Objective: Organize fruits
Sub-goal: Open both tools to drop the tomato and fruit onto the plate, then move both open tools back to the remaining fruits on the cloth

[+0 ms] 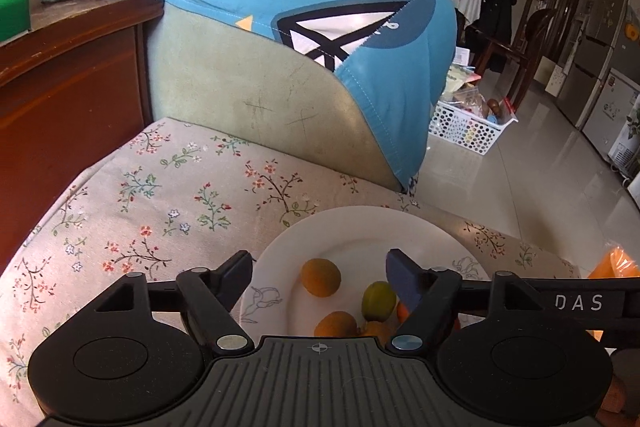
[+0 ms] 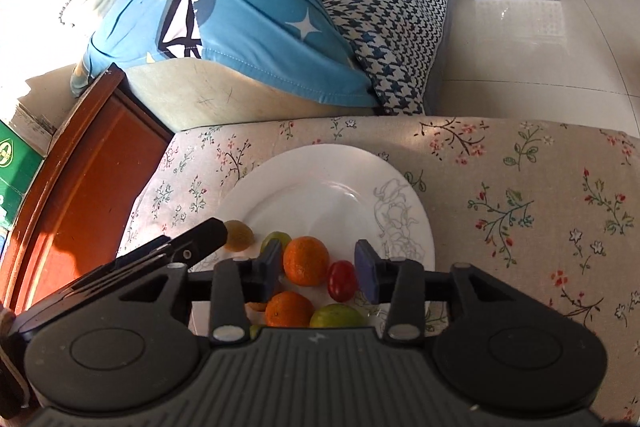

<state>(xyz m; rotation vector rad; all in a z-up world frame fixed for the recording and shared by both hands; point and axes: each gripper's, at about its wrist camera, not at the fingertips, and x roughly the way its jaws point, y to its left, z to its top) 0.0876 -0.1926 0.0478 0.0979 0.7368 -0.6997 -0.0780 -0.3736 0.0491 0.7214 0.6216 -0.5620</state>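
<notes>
White plate (image 2: 320, 187) is crowding round fruit; both tongs (image 2: 316, 269) (image 1: 318, 275) hovering apart, risking nudging the tomato (image 2: 342, 279) rolling off.

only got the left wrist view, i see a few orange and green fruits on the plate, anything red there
Observer: Yes, a red tomato lies on the plate, between the right gripper fingers.
Operator: is right holding anything
Observer: No, its jaws are open; a tangerine sits between them, beside the tomato.
Operator: whats beyond the blue cushion
Observer: A houndstooth cover on the sofa seat.
</notes>
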